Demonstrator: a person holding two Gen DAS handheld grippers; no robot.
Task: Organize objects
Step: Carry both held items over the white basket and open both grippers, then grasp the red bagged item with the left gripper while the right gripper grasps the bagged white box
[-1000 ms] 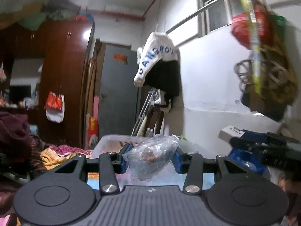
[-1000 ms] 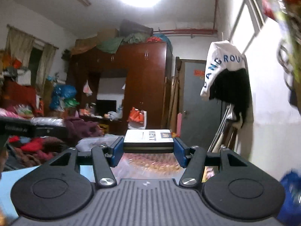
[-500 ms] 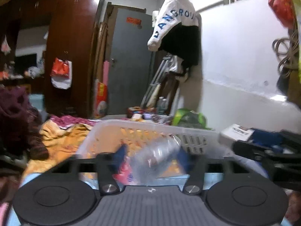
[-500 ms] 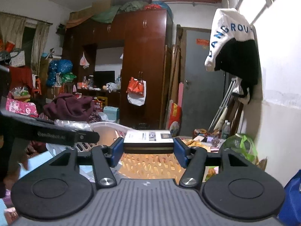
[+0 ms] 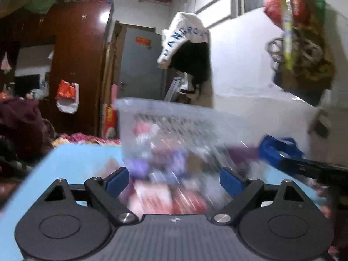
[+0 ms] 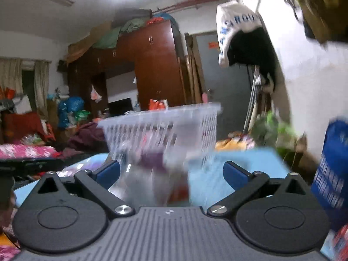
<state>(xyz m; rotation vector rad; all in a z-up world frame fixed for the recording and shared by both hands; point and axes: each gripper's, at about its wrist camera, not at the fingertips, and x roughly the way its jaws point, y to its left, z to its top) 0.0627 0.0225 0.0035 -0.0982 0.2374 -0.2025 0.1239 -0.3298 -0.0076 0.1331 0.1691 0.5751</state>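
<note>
- The left gripper point(image 5: 174, 179) is standing with its jaws wide apart; they have just been opening, and nothing is sitting between the blue pads point(image 5: 118, 179).
- Straight ahead of the left gripper, a white slotted plastic basket point(image 5: 165, 111) is resting on a light blue table point(image 5: 74, 165), its near wall close beyond the fingertips.
- Blurred packets in red, white and purple point(image 5: 169, 193) are showing low between and just beyond the left gripper's fingers; the blur is hiding whether they are lying inside the basket or in front of it.
- To the right of the left gripper, the right gripper's blue-padded finger point(image 5: 276, 154) is reaching in at about the same height.
- The right gripper point(image 6: 171, 173) is also standing wide open, its jaws having just been opening, with no object between its pads point(image 6: 236, 175).
- Ahead of the right gripper and a little to its left, the same basket point(image 6: 202, 108) is appearing smeared by motion, with purple and red things point(image 6: 152, 158) visible through its slotted wall.
- A blue printed bag or box point(image 6: 332, 169) is sitting close to the right of the right gripper; the lettering is too blurred to read.
- Far behind both grippers, a brown wardrobe point(image 6: 156, 69) is standing against the back wall, and a white garment with blue letters point(image 5: 182, 32) is hanging over a black one on the wall to the right.
</note>
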